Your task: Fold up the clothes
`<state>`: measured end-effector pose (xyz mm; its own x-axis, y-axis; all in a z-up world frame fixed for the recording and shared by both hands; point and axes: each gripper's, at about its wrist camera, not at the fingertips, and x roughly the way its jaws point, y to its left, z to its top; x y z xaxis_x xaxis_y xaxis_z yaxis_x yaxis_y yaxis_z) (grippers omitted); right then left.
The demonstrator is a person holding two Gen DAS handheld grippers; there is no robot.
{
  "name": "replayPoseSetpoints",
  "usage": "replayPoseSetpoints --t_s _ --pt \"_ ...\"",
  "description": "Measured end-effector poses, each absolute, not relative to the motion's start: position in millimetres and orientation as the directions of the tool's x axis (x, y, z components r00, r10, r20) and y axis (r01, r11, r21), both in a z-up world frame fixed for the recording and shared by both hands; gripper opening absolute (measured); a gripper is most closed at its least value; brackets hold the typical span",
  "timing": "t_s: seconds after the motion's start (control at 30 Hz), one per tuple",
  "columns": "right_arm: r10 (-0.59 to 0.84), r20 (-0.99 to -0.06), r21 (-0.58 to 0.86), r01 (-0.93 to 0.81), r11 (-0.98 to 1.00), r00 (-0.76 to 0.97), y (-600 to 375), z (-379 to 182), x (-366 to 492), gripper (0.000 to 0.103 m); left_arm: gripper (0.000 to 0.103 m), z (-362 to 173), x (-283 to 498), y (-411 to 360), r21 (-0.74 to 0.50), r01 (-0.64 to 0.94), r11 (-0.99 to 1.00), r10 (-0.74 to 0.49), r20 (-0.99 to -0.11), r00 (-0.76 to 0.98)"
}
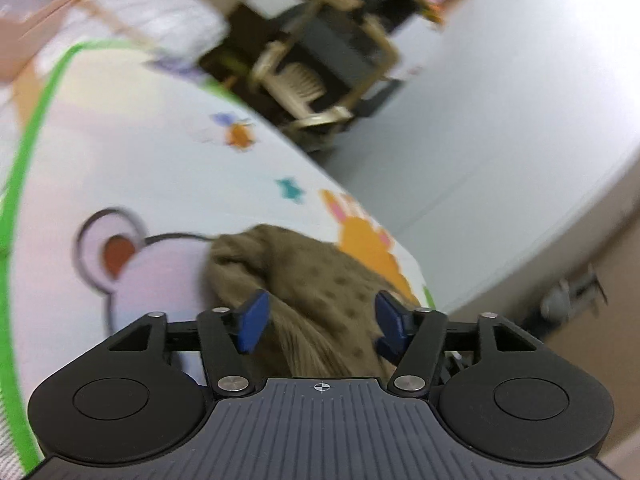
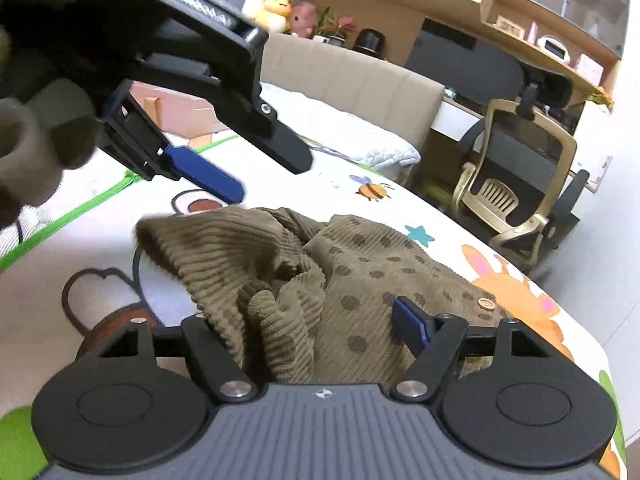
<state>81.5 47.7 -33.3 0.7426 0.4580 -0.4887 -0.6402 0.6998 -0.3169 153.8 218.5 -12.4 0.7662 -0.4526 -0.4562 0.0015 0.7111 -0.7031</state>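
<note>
One finger of the right claw (image 2: 320, 320) hides under the corduroy garment (image 2: 340, 280).

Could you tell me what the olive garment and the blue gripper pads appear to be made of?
The garment looks like soft ribbed corduroy, given its fine parallel ridges and darker printed dots. The pads seem to be matte rubber or plastic: smooth, flat, uniformly blue.

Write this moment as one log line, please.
left gripper: open, over garment | right gripper: open, fabric between fingers | olive dotted garment: crumpled on cartoon mat, not folded
</note>
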Motion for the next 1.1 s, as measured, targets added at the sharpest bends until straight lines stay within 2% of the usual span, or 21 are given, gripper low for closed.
replayPoseSetpoints --t_s 0.1,0.2,0.23,0.27,0.3,0.33,0.37,0.43,0.5,0.53,0.6,0.7,0.77,0.83,0.93,1.03,1.1 --pt "0.463 -0.48 -0.318 -0.64 0.7 0.745 44.6 -33.3 78.2 0.075 0.074 -35.1 169.9 220.9 -0.748 -0.06 0.661 -0.494 -0.494 0.715" --pt "0.468 -0.472 -0.318 -0.639 0.7 0.747 41.5 -33.2 75.0 0.074 0.074 -44.5 187.4 209.6 -0.746 -0.074 0.662 -0.504 -0.516 0.692" --pt "0.469 -0.469 -0.318 -0.639 0.7 0.748 40.4 -33.2 73.9 0.071 0.073 -44.4 192.3 205.3 -0.741 -0.066 0.668 -0.503 -0.515 0.694" --pt "0.471 -0.467 -0.319 -0.639 0.7 0.749 39.4 -33.1 72.8 0.068 0.07 -44.1 197.1 201.0 -0.737 -0.058 0.673 -0.503 -0.513 0.695" --pt "0.473 -0.464 -0.319 -0.639 0.7 0.749 38.3 -33.1 71.8 0.067 0.055 -42.4 201.8 197.0 -0.734 -0.046 0.678 -0.506 -0.51 0.696" --pt "0.474 -0.461 -0.319 -0.639 0.7 0.75 37.3 -33.1 70.7 0.061 0.044 -39.6 206.5 191.5 -0.724 -0.036 0.689 -0.506 -0.516 0.691" --pt "0.476 -0.458 -0.319 -0.639 0.7 0.751 36.2 -33.1 69.6 0.054 0.043 -36.1 210.8 185.6 -0.714 -0.023 0.7 -0.508 -0.519 0.688" --pt "0.478 -0.441 -0.305 -0.628 0.716 0.759 27.4 -28.0 67.7 0.047 0.033 -19.7 215.7 169.7 -0.695 0.04 0.718 -0.525 -0.502 0.687" --pt "0.477 -0.411 -0.273 -0.604 0.749 0.777 10.5 -17.0 66.1 0.044 0.032 6.2 218.8 148.1 -0.688 0.145 0.711 -0.574 -0.449 0.685" --pt "0.473 -0.393 -0.251 -0.587 0.769 0.788 -3.7 -10.8 64.3 0.044 0.025 21.4 221.7 131.7 -0.684 0.215 0.697 -0.613 -0.413 0.674" --pt "0.462 -0.358 -0.205 -0.551 0.809 0.811 -33.3 1.6 60.4 0.044 0.026 46.4 228.8 92.4 -0.662 0.329 0.673 -0.678 -0.375 0.632" --pt "0.403 -0.325 -0.168 -0.472 0.866 0.855 -74.5 5.4 61.3 0.043 0.026 62.4 244.5 19.8 -0.6 0.436 0.671 -0.726 -0.412 0.551" --pt "0.334 -0.339 -0.139 -0.398 0.907 0.88 -97.2 -0.5 70.3 0.032 0.028 71.9 248.9 -9.3 -0.571 0.474 0.67 -0.736 -0.43 0.522" --pt "0.311 -0.375 -0.077 -0.364 0.928 0.873 -116.1 -6.8 81.9 0.03 0.04 80.3 247.9 -21.2 -0.553 0.486 0.677 -0.733 -0.44 0.519" --pt "0.304 -0.392 -0.028 -0.341 0.939 0.869 -131.2 -11.7 91.5 0.03 0.062 88.4 226.7 14.3 -0.515 0.438 0.737 -0.667 -0.45 0.593" --pt "0.334 -0.377 -0.019 -0.368 0.93 0.864 -132.8 -8.9 90.5 0.03 0.07 86.4 200.9 79.4 -0.498 0.303 0.813 -0.548 -0.478 0.687" --pt "0.373 -0.363 -0.038 -0.414 0.91 0.854 -126.3 -4.5 82.5 0.03 0.071 76.3 184.8 125.9 -0.498 0.187 0.847 -0.46 -0.51 0.726"
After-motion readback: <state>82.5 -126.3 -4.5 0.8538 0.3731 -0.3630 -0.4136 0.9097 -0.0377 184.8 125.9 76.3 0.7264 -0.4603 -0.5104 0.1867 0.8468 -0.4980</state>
